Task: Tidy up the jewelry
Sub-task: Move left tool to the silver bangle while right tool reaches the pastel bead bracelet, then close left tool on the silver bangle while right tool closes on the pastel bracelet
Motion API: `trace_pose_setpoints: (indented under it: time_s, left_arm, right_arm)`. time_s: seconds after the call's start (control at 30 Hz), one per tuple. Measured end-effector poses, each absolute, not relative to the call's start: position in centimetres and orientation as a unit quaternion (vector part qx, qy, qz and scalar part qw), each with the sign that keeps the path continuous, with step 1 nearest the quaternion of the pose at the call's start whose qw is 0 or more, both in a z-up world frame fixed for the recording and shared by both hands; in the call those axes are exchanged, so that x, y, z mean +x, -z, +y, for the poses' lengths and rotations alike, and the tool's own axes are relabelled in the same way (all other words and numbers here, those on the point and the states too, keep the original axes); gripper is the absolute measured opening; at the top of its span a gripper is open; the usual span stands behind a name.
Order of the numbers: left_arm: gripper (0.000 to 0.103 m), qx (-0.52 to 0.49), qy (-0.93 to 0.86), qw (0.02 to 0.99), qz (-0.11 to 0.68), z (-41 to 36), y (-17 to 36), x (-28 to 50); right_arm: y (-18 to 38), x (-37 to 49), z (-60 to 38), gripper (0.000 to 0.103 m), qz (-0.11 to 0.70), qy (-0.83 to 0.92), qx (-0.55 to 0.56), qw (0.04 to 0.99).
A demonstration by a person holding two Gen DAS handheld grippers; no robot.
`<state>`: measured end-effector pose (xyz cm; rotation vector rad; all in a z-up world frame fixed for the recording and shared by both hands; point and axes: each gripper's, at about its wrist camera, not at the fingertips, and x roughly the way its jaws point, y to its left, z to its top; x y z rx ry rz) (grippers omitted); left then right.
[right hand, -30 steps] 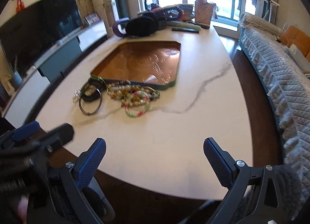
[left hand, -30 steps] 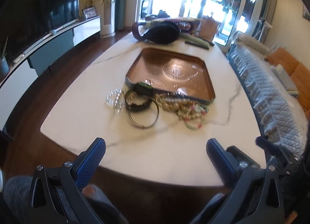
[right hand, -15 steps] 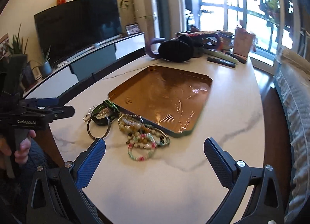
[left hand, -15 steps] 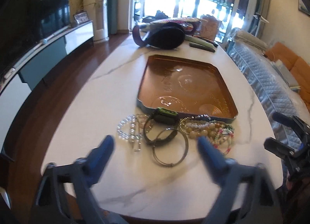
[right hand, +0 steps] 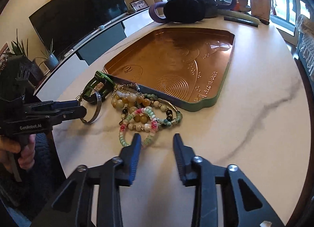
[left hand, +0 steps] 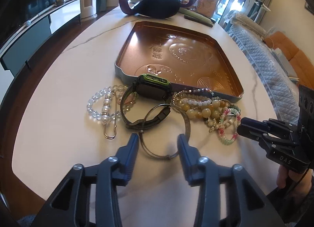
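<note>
A pile of jewelry lies on the white marble table (left hand: 68, 93) just in front of a copper tray (left hand: 125, 75). My left gripper (left hand: 158, 139) hovers low over the near arc of a thin metal bangle (left hand: 188, 124); its jaws are closing and straddle the bangle without pressing on it. Behind the bangle lie a green-and-black watch (left hand: 153, 89), a clear bead bracelet (left hand: 98, 105) and yellow beads (left hand: 198, 111). My right gripper (right hand: 157, 137) is closing too, its left finger right beside a pink-and-green bead bracelet (right hand: 155, 124). Nothing is held.
The tray (right hand: 196, 107) holds nothing. A dark cushion-like bundle (left hand: 157, 5) and long items sit at the table's far end. A large pin (left hand: 109, 128) lies left of the bangle. A quilted sofa cover (left hand: 274, 74) runs along the right; a TV cabinet stands left.
Both grippers have come forward and down to the jewelry pile. Both pairs of jaws have narrowed from wide open. The jewelry has not moved.
</note>
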<state>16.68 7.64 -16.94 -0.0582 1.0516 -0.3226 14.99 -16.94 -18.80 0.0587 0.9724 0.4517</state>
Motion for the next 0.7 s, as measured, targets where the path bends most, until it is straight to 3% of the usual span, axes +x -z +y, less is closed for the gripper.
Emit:
trace_pose_setpoints:
  time_s: [0.1,0.37,0.47,0.7]
  left_arm:
    - [0.015,-0.054,0.157,0.843,0.512,8.4,17.7,17.0]
    - [0.012,-0.055,0.154,0.845,0.509,8.1,17.9,17.1]
    - [0.008,-0.060,0.140,0.863,0.481,8.5,17.0,16.5]
    - [0.007,-0.027,0.152,0.871,0.467,7.1,16.5,15.7]
  right_arm:
    - [18.7,15.2,-16.8,0.022,0.462,-0.225,0.032,0.857]
    - [18.8,15.4,-15.7,0.019,0.453,-0.226,0.001,0.862]
    - [18.8,15.1,-15.7,0.007,0.449,-0.216,-0.016,0.867]
    - [17.6,14.5,-17.4,0.006,0.423,-0.193,0.004,0.885]
